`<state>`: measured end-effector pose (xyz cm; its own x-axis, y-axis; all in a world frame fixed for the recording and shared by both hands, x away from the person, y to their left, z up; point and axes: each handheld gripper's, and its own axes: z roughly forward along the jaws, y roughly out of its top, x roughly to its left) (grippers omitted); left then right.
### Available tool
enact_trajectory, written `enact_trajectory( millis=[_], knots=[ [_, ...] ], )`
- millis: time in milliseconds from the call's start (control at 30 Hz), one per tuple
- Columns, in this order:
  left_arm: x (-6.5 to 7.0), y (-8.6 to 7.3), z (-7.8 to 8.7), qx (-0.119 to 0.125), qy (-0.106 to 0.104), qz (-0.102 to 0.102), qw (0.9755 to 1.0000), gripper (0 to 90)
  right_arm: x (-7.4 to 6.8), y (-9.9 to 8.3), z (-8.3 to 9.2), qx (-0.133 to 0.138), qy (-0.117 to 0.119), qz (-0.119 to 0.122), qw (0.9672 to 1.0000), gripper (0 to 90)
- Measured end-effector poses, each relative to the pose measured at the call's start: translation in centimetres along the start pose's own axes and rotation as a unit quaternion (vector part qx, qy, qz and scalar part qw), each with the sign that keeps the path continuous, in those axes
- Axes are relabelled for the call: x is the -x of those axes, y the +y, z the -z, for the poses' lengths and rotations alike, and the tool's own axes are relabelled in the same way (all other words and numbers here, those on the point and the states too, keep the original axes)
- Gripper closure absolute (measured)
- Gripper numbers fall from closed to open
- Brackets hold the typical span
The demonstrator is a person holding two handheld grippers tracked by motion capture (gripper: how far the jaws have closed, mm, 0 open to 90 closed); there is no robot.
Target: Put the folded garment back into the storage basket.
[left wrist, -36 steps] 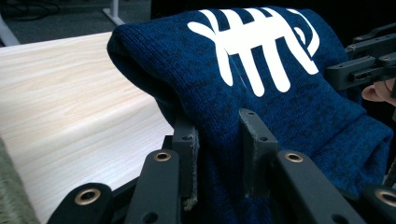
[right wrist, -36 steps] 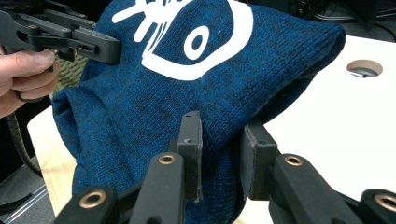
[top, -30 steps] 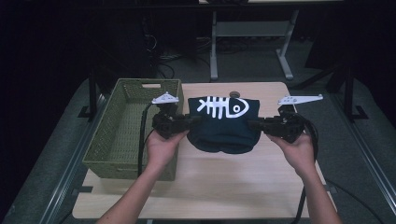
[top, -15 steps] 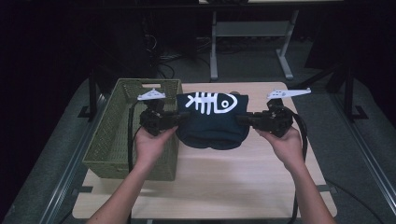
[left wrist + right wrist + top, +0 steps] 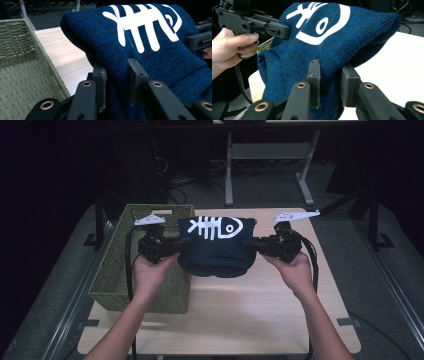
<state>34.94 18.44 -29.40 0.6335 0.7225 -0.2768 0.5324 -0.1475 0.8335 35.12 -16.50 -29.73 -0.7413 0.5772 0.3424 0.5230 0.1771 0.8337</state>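
Dark blue knitted garment with white fishbone print [image 5: 216, 245] held above the light wooden table [image 5: 250, 315], just right of the olive woven basket [image 5: 120, 275]; left gripper [image 5: 182, 246] and right gripper [image 5: 247, 246] both clamped on its sides.

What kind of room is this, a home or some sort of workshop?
Most likely a lab or test room, not a home. A bare wooden table stands in a dark space, with cables on the floor and a metal desk frame behind. On the table is a green woven basket.
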Motion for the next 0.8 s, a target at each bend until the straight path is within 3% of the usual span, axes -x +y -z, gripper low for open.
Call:
enact_trajectory(
  millis=[800],
  knots=[
    [-2.2,-0.5,2.4,0.001,0.025,0.017,0.9995,71.0,-1.5,1.3,-3.2,-0.004,0.018,0.007,0.9998,72.4]
  ],
)
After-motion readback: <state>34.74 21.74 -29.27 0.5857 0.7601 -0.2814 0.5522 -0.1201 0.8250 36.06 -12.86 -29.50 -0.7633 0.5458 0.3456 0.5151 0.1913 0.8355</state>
